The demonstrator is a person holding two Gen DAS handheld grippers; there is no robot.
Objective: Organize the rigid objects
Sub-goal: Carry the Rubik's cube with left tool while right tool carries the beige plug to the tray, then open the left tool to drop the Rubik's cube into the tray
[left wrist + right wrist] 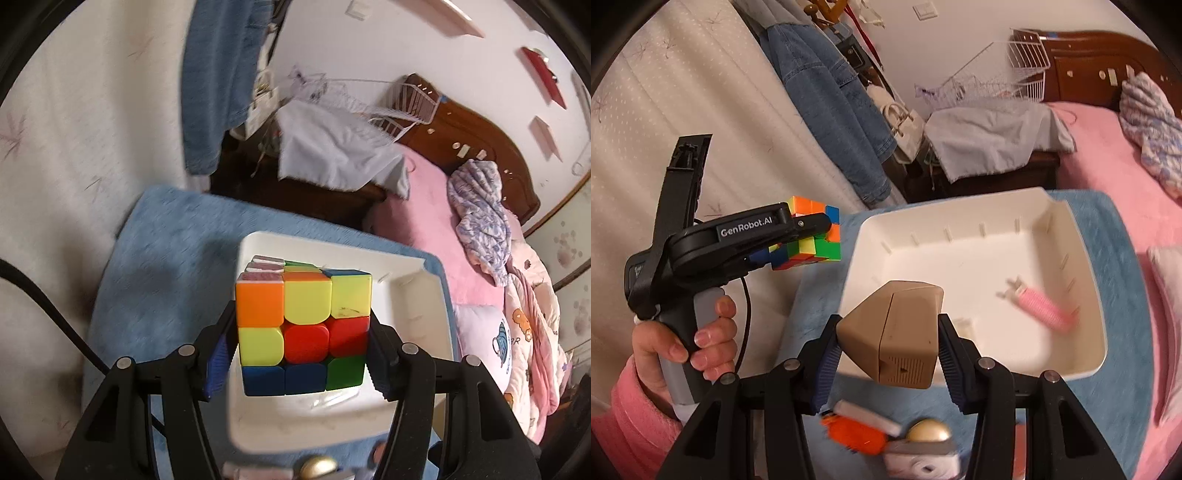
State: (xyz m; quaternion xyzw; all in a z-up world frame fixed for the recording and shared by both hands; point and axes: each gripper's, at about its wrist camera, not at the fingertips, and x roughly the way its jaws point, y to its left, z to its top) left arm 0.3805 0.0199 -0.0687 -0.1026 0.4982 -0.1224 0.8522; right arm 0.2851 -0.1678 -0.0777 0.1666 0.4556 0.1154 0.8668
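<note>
There are two grippers, each with one object between its pads. One white bin [1071,236] sits on a blue mat [1123,266], and inside it lies one pink ribbed roller [1043,306], blurred, near the bin's right wall. At the mat's near edge lies a small heap: one orange object [855,434], one white stick [868,417] and one gold ball [929,432], with some white-and-grey item just below the ball that cannot be made out.

The left gripper [303,354] is clamped on the puzzle cube [304,328], its ribbed blue pads pressing the cube's left and right faces. In the left wrist view the cube hangs above the bin's interior; from the right wrist view the same cube appears just outside the bin's left wall, over the mat's left edge. The person's left hand [701,332], in a pink sleeve [631,417], wraps the grey handle, and that gripper's fingers point towards the bin.

The right gripper [888,350] grasps a tan faceted block [894,332], both pads tight against its sides. The block hangs over the bin's near-left corner, with the gripper angled downward.
</note>
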